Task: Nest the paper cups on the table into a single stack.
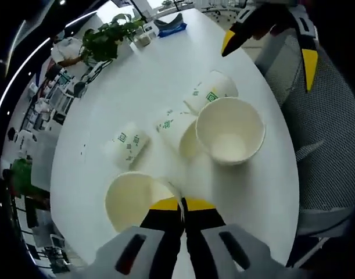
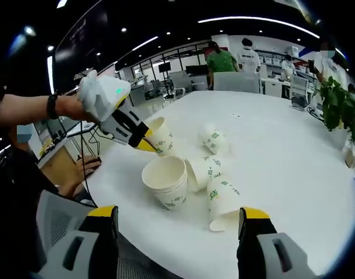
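The left claw point(image 2: 143, 141) is clenched on the rim of a paper cup point(image 2: 161, 137), lifted above the white bench point(image 2: 282, 151). The right claw point(image 2: 176, 224) is released, hovering near an upright cup point(image 2: 166, 181); three others point(image 2: 214, 140) lie tipped beside it.
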